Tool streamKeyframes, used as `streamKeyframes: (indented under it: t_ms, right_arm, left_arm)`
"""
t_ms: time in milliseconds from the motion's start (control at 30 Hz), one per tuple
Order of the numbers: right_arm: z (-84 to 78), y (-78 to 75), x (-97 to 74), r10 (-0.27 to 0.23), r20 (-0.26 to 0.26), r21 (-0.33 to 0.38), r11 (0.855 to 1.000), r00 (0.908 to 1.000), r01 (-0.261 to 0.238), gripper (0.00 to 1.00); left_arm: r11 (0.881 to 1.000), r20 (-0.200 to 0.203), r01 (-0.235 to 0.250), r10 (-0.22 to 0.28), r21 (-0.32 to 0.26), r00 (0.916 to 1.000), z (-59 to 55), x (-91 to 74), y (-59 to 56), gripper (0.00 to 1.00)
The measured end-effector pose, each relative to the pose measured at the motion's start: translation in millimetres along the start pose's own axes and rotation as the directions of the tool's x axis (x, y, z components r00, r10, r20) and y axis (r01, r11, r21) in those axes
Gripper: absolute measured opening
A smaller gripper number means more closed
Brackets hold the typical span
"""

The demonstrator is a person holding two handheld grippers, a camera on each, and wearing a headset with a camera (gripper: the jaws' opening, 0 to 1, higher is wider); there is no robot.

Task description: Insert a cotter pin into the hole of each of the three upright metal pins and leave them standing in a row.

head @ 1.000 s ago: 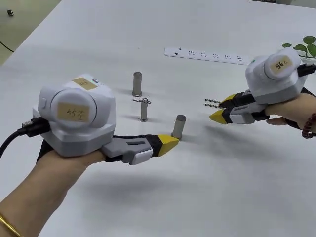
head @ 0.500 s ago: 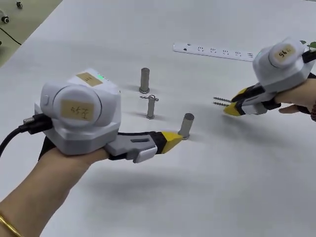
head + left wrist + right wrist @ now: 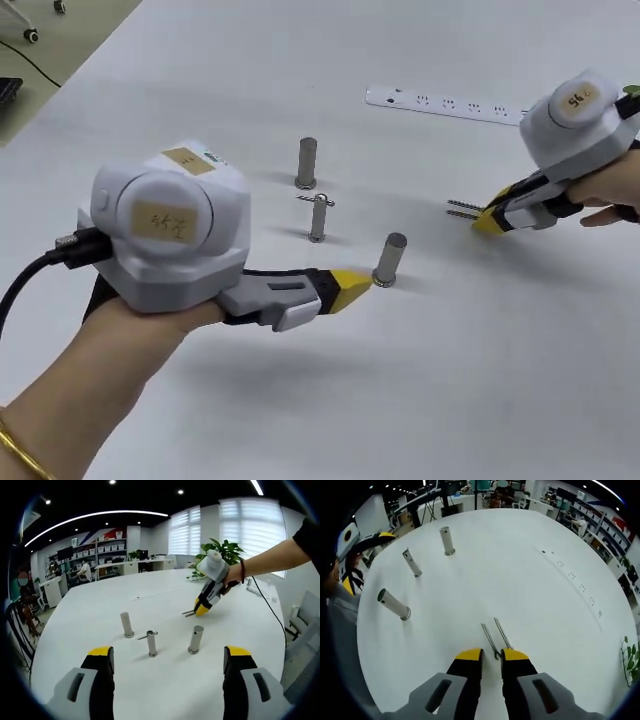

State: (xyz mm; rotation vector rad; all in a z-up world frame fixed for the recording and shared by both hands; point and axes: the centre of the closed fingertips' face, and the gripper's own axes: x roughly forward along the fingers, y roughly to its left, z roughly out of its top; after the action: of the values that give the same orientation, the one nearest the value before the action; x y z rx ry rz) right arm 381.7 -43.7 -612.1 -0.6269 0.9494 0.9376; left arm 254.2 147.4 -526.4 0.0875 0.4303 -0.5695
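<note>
Three upright metal pins stand in a row on the white table: the far pin (image 3: 306, 163), the middle pin (image 3: 318, 218) with a cotter pin through its top, and the near pin (image 3: 389, 260). My left gripper (image 3: 350, 290) is open, its yellow tips just left of the near pin's base. In the left gripper view the pins (image 3: 127, 625) (image 3: 151, 643) (image 3: 195, 639) stand beyond the wide-apart jaws. My right gripper (image 3: 490, 222) is shut on a cotter pin (image 3: 495, 637), legs pointing toward the row, well right of the near pin (image 3: 393, 604).
A white power strip (image 3: 445, 103) lies at the back of the table. A green plant (image 3: 222, 550) stands at the far right. A black cable (image 3: 40, 265) trails from the left gripper.
The head camera has shifted. My right gripper, still holding the cotter pin, has drawn a little to the right, away from the near pin. The left gripper has barely moved.
</note>
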Motion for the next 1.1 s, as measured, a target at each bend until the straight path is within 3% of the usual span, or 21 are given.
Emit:
streamKeyframes:
  t_ms: [333,467,633,767,1100]
  right_arm:
    - [-1.0,-8.7,2.7,0.003,-0.047,-0.006,1.0,0.9989,-0.004,0.0]
    - [-2.8,-9.9,2.7,0.006,-0.081,-0.073,0.997,0.9967,-0.012,0.0]
    - [-2.1,-4.0,1.6,-0.001,-0.112,-0.182,0.983,0.9937,-0.02,0.0]
    - [0.9,-10.3,3.5,-0.004,-0.104,-0.203,0.979,0.9945,-0.018,0.0]
    - [2.7,-6.1,-8.0,-0.037,-0.044,-0.245,0.969,0.9983,0.025,0.0]
  left_arm:
    - [1.0,-0.001,0.012,-0.012,-0.006,0.9999,0.0,0.7,-1.2,0.89]
    - [1.0,-0.001,0.013,-0.013,-0.002,0.9999,0.7,0.7,-1.3,0.89]
    - [1.0,0.003,0.014,-0.014,-0.001,0.9999,2.2,0.5,-0.8,0.88]
    - [1.0,-0.001,0.014,-0.014,0.0,0.9999,1.7,0.4,-0.3,0.87]
    - [0.999,-0.007,0.033,-0.033,0.017,0.9994,0.7,2.2,-4.0,0.82]
